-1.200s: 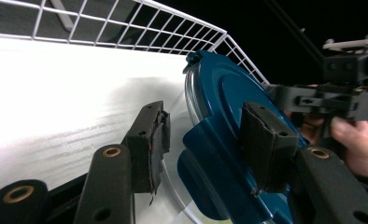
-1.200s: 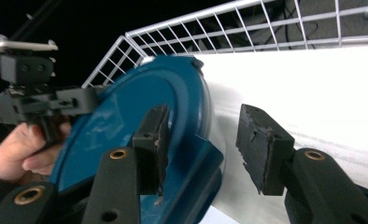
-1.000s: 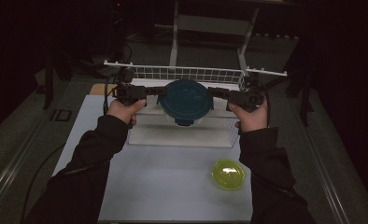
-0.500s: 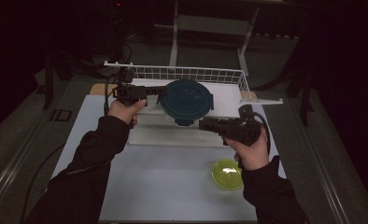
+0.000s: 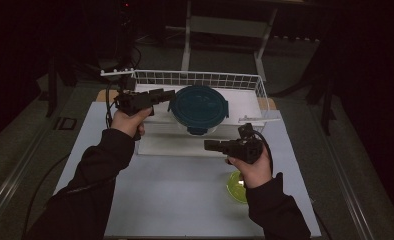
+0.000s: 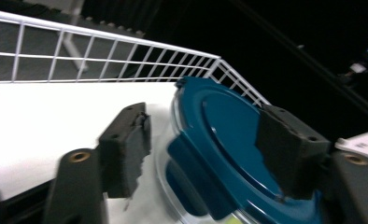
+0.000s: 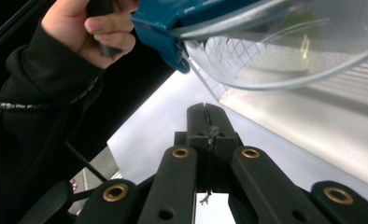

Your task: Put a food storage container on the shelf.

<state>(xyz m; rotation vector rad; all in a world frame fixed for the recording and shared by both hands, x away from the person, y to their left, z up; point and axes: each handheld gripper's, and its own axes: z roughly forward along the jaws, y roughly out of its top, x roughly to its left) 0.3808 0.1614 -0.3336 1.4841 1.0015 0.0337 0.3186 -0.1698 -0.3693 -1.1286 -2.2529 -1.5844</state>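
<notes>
The round container (image 5: 199, 109), blue lid (image 6: 229, 135) up, was seated level inside the white wire basket (image 5: 195, 79), apparently parked there for unlatching. Being round, no long axis was shown; one latch tab (image 5: 199, 131) pointed toward the person. The left gripper (image 5: 166, 96) was held at the container's left rim, jaws just opened wider, straddling a side latch without pressing. The right gripper (image 5: 208, 145), clenched on nothing, was kept below the container.
</notes>
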